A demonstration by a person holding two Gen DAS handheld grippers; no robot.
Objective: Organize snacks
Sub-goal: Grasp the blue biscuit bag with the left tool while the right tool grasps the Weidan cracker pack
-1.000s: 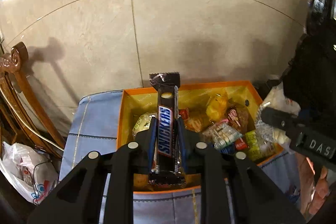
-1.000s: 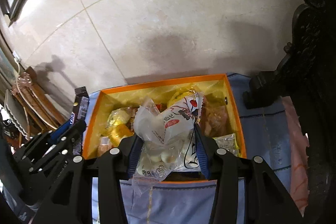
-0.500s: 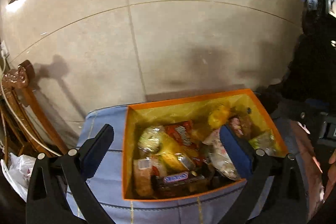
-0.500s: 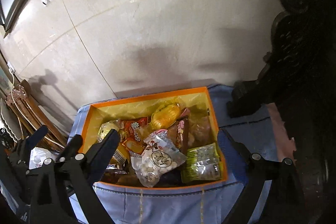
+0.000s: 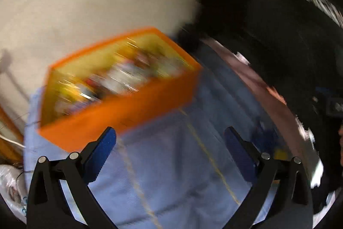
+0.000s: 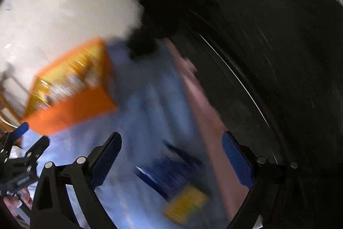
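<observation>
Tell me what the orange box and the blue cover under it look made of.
Orange box: probably cardboard, matte; flat thin walls, crisp corners, though blurred. Blue cover: woven fabric, soft matte; stitched yellowish seam lines and gentle folds suggest cloth.

Orange box (image 5: 120, 113) — blurred snacks (image 5: 120, 78) inside

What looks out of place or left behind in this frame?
One blue-and-yellow packet lies alone on the light blue cloth, outside the orange box that holds the other snacks. Both grippers, left and right, are open and empty. Motion blur hides the label.
</observation>
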